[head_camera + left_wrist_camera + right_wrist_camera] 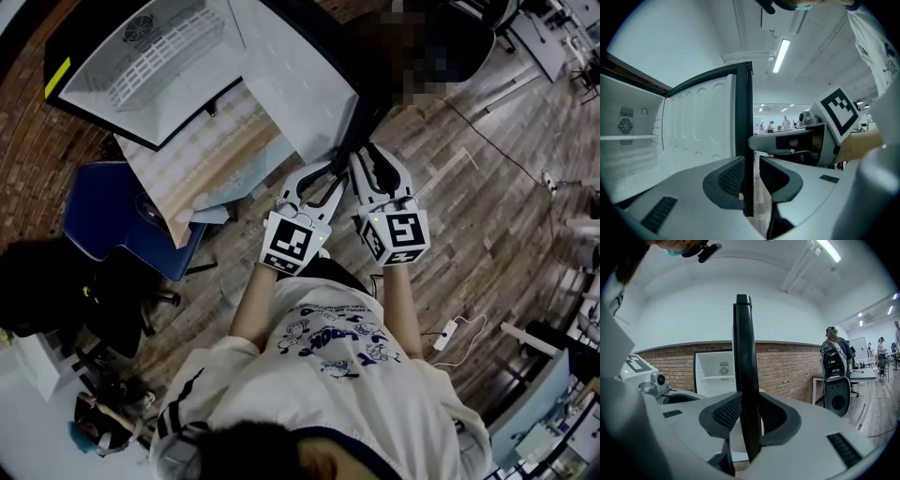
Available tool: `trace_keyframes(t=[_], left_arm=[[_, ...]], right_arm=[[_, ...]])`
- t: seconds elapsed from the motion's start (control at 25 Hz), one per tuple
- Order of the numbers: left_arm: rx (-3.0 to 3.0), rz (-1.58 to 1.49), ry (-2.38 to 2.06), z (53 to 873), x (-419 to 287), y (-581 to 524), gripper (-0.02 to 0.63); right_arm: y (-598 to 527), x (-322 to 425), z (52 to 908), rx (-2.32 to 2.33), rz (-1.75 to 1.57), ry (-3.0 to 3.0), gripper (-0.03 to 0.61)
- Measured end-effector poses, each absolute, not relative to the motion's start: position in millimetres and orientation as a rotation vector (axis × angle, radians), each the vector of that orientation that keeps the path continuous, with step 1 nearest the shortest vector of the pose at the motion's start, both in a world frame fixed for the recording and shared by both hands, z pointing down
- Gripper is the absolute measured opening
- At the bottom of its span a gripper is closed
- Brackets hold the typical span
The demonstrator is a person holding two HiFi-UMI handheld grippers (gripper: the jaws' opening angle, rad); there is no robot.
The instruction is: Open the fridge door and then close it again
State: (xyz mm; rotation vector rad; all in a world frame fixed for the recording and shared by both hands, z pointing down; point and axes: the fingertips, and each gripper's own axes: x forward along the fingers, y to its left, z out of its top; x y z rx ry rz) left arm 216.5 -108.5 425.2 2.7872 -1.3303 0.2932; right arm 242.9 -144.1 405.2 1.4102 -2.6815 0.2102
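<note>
Head view: the fridge (141,66) stands far left with its shelves bare to me, and the fridge door (291,75) is swung well away from it. My left gripper (336,171) and right gripper (367,159) sit side by side on the door's dark free edge.

Left gripper view: the jaws are half closed round that edge. The left pad lies on it, and a thin sliver of floor shows at the other pad.

Right gripper view: both pads press flat on the door edge, with the open fridge far behind.

I judge the opening half done, or very nearly. What is left is swinging the door back until it seals, then letting go.
</note>
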Motion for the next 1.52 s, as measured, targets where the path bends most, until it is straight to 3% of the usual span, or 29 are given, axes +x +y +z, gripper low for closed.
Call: trace_keyframes(t=[1.52], left_arm=[[2.911,0.296,-0.996,425,277,-194,0.109]], right_arm=[[-232,316,407,1.465,0.232,-2.644,0.101]])
